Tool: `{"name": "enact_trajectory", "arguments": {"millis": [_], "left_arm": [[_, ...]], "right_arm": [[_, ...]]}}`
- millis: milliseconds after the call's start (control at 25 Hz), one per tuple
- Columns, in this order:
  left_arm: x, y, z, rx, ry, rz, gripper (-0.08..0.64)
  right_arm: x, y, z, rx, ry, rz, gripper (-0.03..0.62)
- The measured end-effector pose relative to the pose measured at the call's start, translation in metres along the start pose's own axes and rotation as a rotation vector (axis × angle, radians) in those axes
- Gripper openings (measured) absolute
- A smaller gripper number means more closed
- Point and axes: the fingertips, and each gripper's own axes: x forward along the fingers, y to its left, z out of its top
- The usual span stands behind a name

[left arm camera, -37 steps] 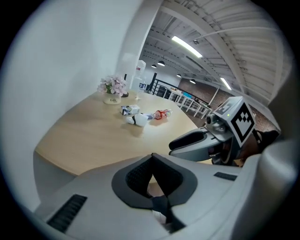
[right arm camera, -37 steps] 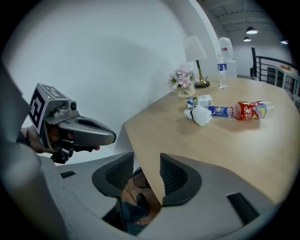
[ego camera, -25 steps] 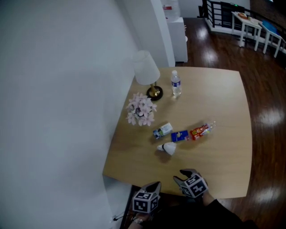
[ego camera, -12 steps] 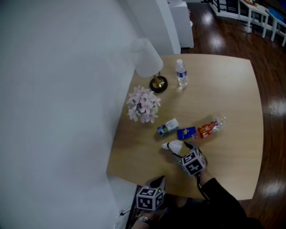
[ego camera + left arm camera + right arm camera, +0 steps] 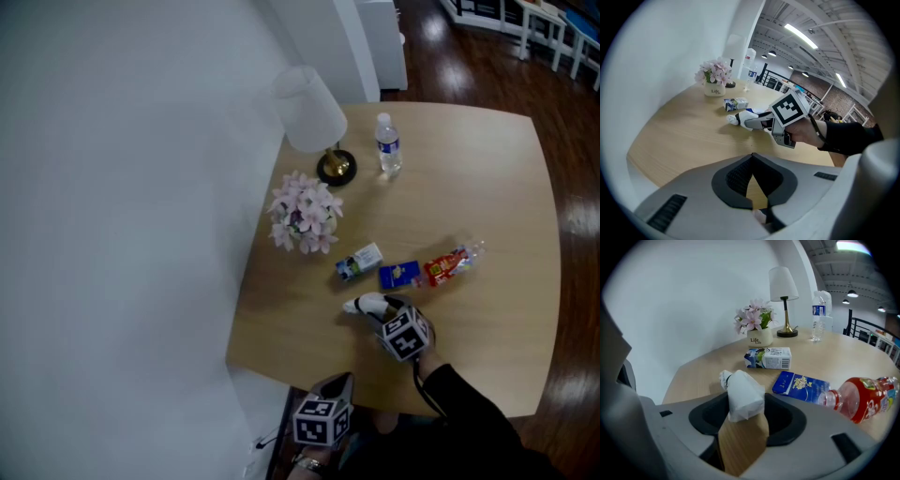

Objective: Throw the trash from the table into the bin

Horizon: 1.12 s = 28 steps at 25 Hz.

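Note:
A white crumpled paper wad lies on the wooden table near its front edge. My right gripper has just been closing its jaws, and they now press the wad from both sides. Behind the wad lie a small milk carton, a blue snack packet and a red plastic bottle on its side. My left gripper hangs off the table's front edge, shut and empty. The left gripper view shows the right gripper on the wad. No bin is in view.
A white lamp, a pot of pink flowers and an upright water bottle stand at the table's back left. A white wall runs along the left. Dark wood floor surrounds the table on the right.
My right gripper has moved forward from the table's front edge to the white wad, and its jaws now flank it. The left gripper has stayed at the front edge.

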Motion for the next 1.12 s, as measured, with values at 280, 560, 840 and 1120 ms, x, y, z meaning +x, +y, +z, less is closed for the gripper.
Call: {"name": "enact_trajectory", "arguments": {"millis": [280,560,840,1120], "left_arm": [[-0.009,0.006,-0.002,-0.010,-0.022,0.005,0.005],[-0.031,0.015,-0.005,-0.020,-0.077,0.028,0.005],[-0.070,0.029,-0.020,-0.070,-0.153,0.058,0.005],[-0.089,0.041,-0.047,-0.125,-0.170,0.085,0.005]], "right_arm": [[-0.010,0.004,-0.006,0.009,-0.007,-0.015,0.132],[-0.053,0.036,-0.002,-0.010,-0.039,0.021,0.086],[-0.104,0.097,0.003,-0.045,-0.097,0.113,0.084],[-0.111,0.131,-0.012,-0.072,-0.068,0.156,0.084]]}}
